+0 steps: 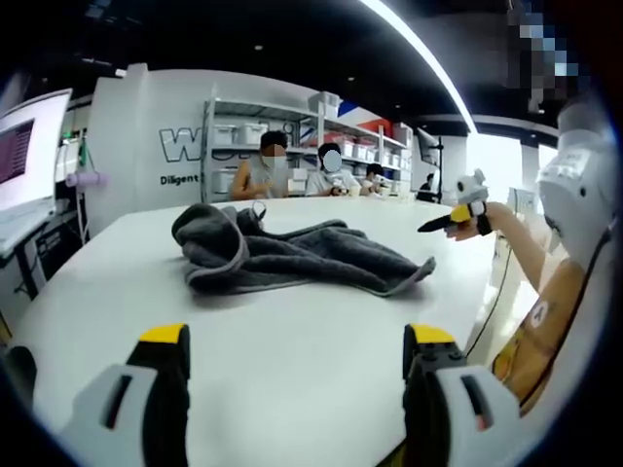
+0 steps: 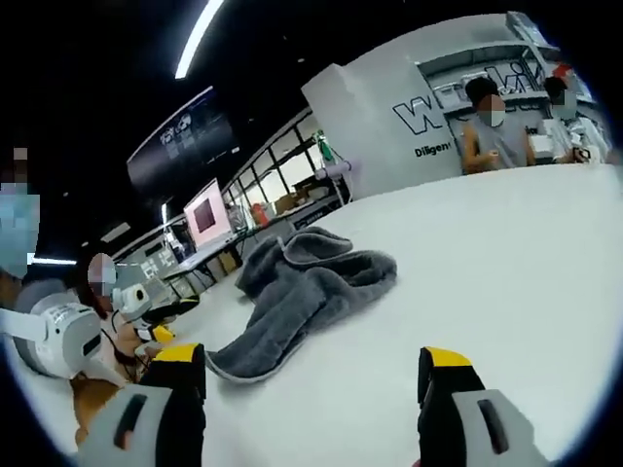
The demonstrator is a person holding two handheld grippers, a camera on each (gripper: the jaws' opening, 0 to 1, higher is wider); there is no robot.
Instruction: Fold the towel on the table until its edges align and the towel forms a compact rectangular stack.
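White table (image 1: 321, 360) carries the crumpled grey towel (image 1: 292, 255), well ahead of your left gripper (image 1: 292, 360), long axis left to right. Your right gripper (image 2: 316, 389) is nearer its corner. Both jaws stand wide open, holding nothing.

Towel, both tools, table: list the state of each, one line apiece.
Towel: unfolded, crumpled in a loose heap on the table, touched by neither tool.
Left tool: open, empty, over the table short of the towel.
Right tool: open, empty, near the towel's corner but apart from it.
Table: white, towel lying on it.
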